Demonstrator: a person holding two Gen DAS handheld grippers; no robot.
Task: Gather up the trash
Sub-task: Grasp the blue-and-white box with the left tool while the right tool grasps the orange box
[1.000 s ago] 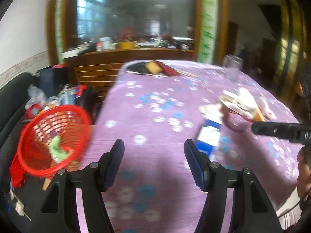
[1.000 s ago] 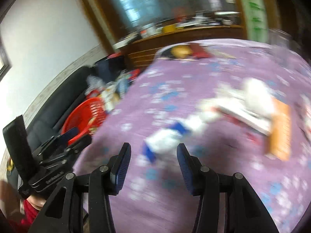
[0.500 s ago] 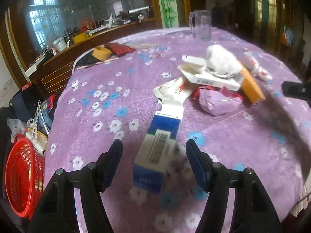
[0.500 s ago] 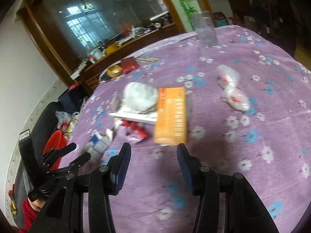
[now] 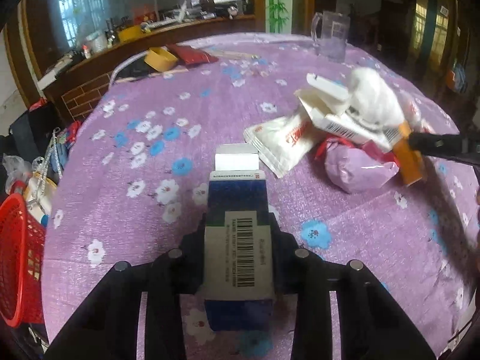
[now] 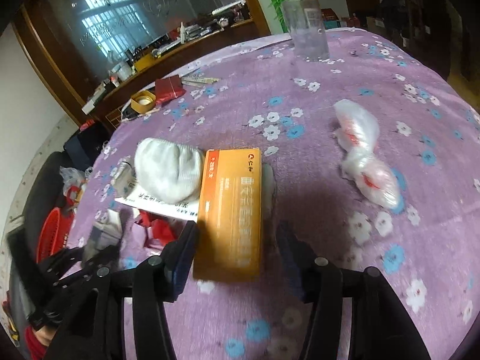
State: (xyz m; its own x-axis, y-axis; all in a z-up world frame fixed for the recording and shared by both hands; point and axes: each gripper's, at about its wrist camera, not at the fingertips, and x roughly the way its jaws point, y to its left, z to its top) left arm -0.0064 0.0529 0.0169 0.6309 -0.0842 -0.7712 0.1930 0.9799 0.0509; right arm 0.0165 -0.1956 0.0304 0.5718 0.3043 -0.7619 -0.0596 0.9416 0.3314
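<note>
While the left tongs (image 5: 238,258) clamp a flat blue-and-white cardboard carton (image 5: 238,240) lying on the counter (image 5: 135,198) under its purple floral cloth, the right tongs (image 6: 237,258) gape around a glossy orange box (image 6: 232,210); a red mesh basket (image 5: 18,258) sits at nine o'clock

Two black plastic grippers, left (image 5: 238,240) and right (image 6: 237,258), blue-padded fingers (image 6: 183,258), silver round screws.
</note>
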